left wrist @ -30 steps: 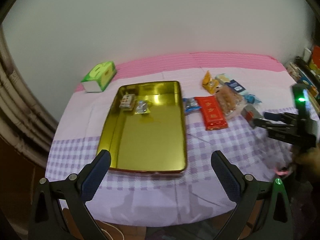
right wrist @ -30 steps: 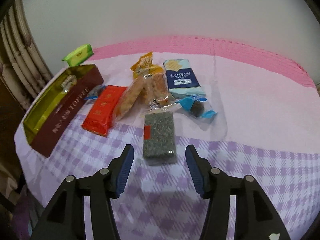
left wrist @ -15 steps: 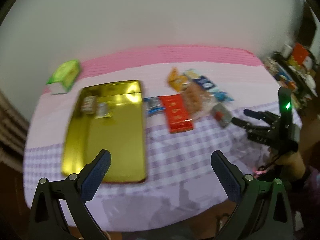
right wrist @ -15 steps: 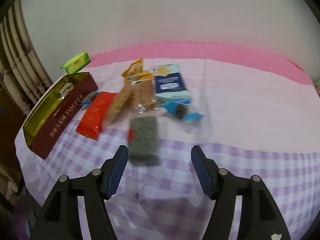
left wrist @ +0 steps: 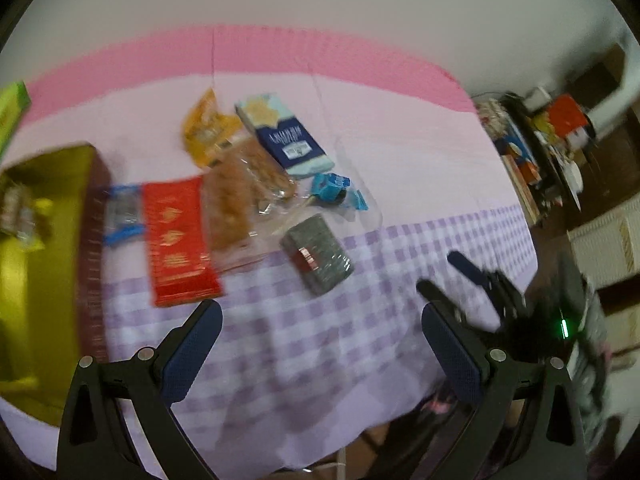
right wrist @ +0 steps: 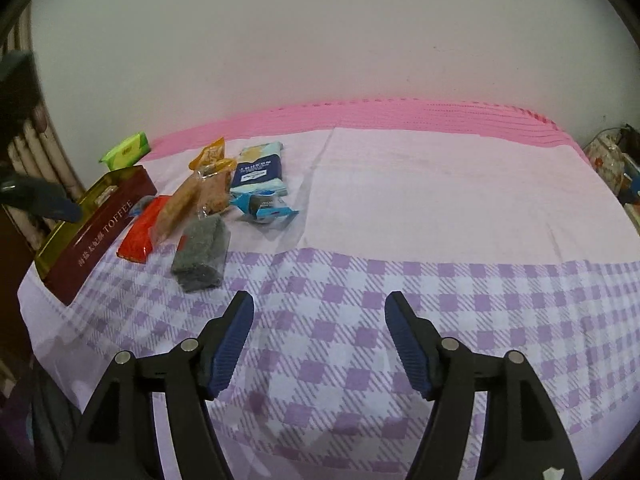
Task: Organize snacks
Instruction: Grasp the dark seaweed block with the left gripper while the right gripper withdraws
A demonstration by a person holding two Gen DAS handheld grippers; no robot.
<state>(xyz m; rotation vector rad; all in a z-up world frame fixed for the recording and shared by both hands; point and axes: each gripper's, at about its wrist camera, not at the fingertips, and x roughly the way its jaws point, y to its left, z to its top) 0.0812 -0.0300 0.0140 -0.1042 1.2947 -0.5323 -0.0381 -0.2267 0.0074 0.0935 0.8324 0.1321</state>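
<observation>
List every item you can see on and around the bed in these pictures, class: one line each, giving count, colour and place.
tin: 1, gold inside, dark red wall, left edge of the bed
wrapped sweets: a few, pale, inside the tin
green pack: 1, behind the tin
red packet: 1, beside the tin
clear biscuit bags: 2, tan contents, right of the red packet
orange pouch: 1, farthest back
navy biscuit pack: 1, beside the pouch
blue wrappers: 2, one near the tin
grey packet: 1, on the check cloth
cluttered shelf: 1, right of the bed
left gripper: open, empty
right gripper: open, empty
</observation>
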